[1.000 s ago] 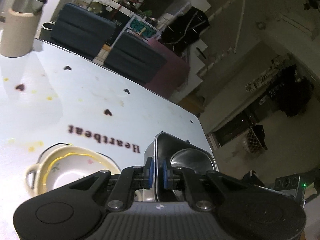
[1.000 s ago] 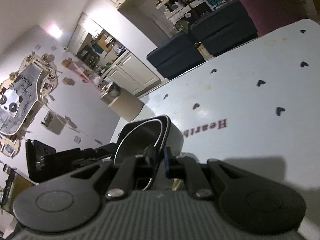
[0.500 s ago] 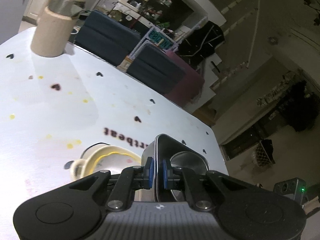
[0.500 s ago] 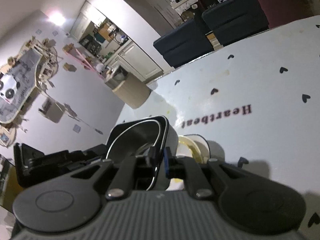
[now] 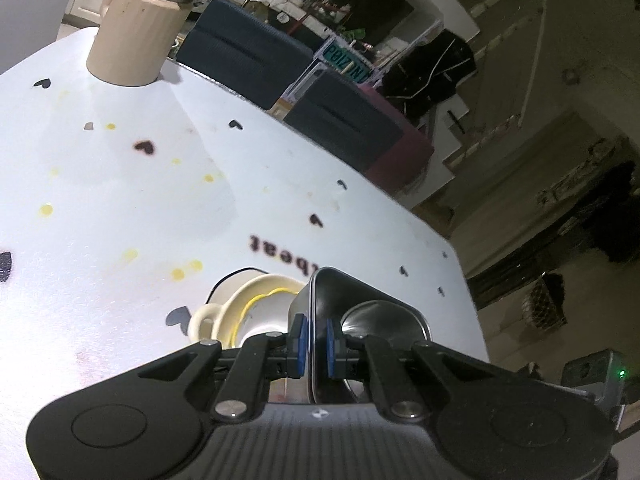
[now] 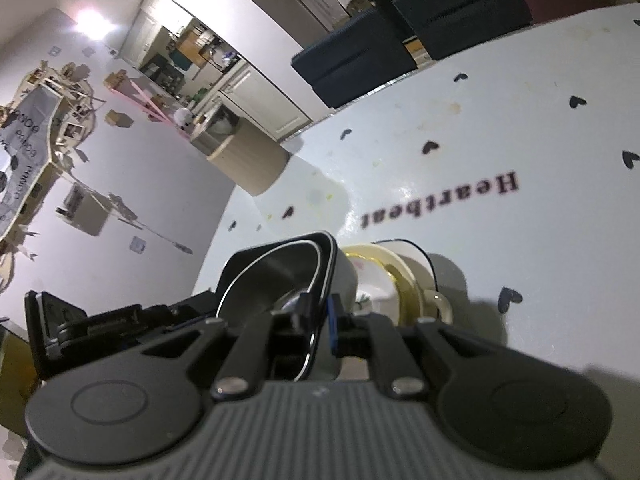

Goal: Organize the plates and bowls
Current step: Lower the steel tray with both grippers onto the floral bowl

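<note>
Standing at the far end of the white table (image 5: 120,208), printed with small hearts and the word "Heartbeat" (image 6: 440,200): a beige jug (image 5: 136,40) with a metal lid. Beyond the table edge, two dark chairs (image 5: 244,64). Yellow spots scattered on the tabletop. Lying just under and beside the metal dish (image 5: 360,308): a cream bowl (image 5: 248,304) with a handle and yellow rim. Left gripper (image 5: 313,346) clenched on one rim of that square steel dish, right gripper (image 6: 320,318) clenched on the opposite rim, the dish lifted between them, tilted, partly overlapping the cream bowl.
</note>
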`<act>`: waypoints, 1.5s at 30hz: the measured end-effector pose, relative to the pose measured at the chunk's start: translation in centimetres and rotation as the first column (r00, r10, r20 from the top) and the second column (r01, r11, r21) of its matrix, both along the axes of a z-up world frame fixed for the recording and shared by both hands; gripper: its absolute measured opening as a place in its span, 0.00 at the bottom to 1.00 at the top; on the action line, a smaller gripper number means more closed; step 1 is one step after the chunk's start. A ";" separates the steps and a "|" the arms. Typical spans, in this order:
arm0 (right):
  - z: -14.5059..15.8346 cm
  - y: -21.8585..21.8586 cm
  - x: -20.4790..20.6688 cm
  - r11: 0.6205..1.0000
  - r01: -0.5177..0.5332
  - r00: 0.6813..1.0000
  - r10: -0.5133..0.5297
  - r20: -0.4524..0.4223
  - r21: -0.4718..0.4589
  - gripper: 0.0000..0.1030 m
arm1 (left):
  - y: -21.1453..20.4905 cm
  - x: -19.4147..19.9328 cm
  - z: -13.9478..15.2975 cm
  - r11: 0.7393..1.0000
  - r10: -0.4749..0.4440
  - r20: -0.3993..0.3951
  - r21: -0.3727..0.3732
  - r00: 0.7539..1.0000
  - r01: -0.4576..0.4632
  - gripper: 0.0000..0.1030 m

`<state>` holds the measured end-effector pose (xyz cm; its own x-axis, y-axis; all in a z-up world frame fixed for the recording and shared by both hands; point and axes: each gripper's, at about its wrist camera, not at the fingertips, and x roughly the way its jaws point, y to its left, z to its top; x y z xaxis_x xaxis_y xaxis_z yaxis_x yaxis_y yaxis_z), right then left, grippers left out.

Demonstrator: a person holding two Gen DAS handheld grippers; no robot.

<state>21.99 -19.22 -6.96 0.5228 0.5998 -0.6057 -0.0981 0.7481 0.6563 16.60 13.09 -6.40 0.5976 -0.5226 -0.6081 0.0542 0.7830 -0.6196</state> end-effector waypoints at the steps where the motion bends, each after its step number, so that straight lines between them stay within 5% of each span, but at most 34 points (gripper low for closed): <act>1: -0.1 0.1 0.0 1.000 0.000 1.000 0.000 -0.004 -0.007 0.11 | -0.1 0.1 -0.2 1.000 -0.002 -0.004 0.009 1.000 0.002 0.09; 45: -1.9 2.6 1.1 0.992 0.018 0.995 -0.030 -0.091 -0.125 0.09 | 0.3 1.0 -3.1 1.000 0.006 -0.065 0.025 0.998 -0.005 0.05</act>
<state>23.07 -16.66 -8.87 0.4746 0.5049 -0.7210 -0.0228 0.8259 0.5634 17.60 13.37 -9.47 0.5590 -0.5035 -0.6587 0.0101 0.7986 -0.6018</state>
